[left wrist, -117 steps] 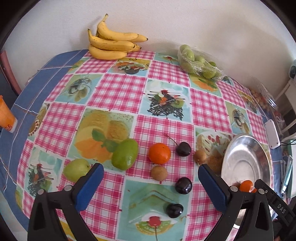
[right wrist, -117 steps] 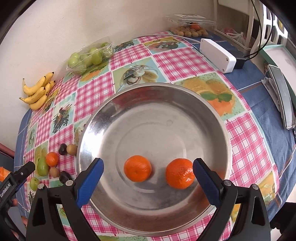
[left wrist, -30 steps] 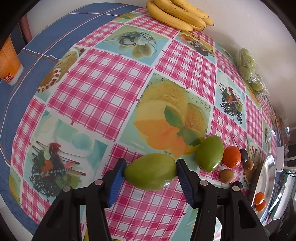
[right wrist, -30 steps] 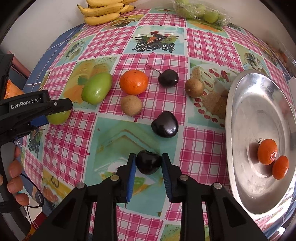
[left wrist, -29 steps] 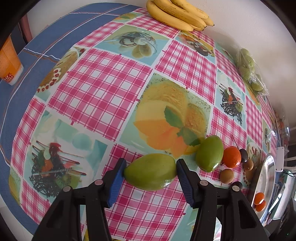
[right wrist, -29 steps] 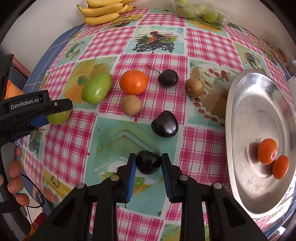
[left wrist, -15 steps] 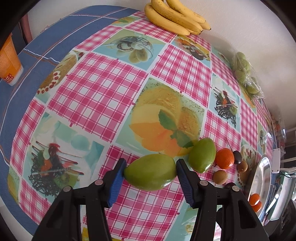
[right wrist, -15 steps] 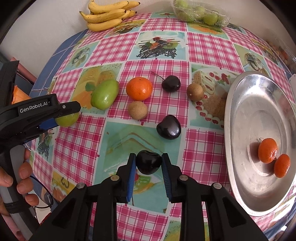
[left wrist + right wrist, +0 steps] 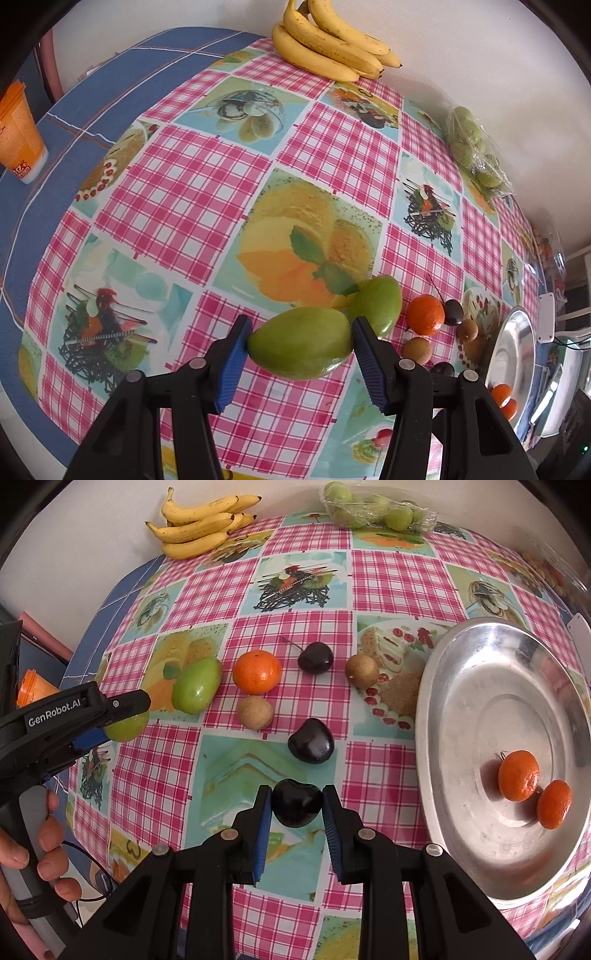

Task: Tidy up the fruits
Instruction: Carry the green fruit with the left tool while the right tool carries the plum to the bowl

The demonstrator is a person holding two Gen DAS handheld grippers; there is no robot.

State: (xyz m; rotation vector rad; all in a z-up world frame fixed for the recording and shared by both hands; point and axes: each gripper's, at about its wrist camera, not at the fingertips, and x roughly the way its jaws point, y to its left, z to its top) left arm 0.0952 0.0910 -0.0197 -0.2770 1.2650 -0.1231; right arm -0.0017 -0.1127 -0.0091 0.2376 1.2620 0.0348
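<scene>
Pinched end to end in the left gripper (image 9: 301, 349) above the counter (image 9: 177, 192), green mango (image 9: 301, 343): firm, smooth, likely slippery, best gripped mid-body; dark cherry (image 9: 297, 806) clamped in the right gripper (image 9: 297, 812), small and easily bruised, near the steel plate (image 9: 476, 878).

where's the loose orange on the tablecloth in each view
Left wrist: the orange sits right of centre, just right of the green fruit on the cloth.
Right wrist: the orange sits upper centre-left, left of a stemmed cherry.
Shared landmark: the banana bunch against the wall.
</scene>
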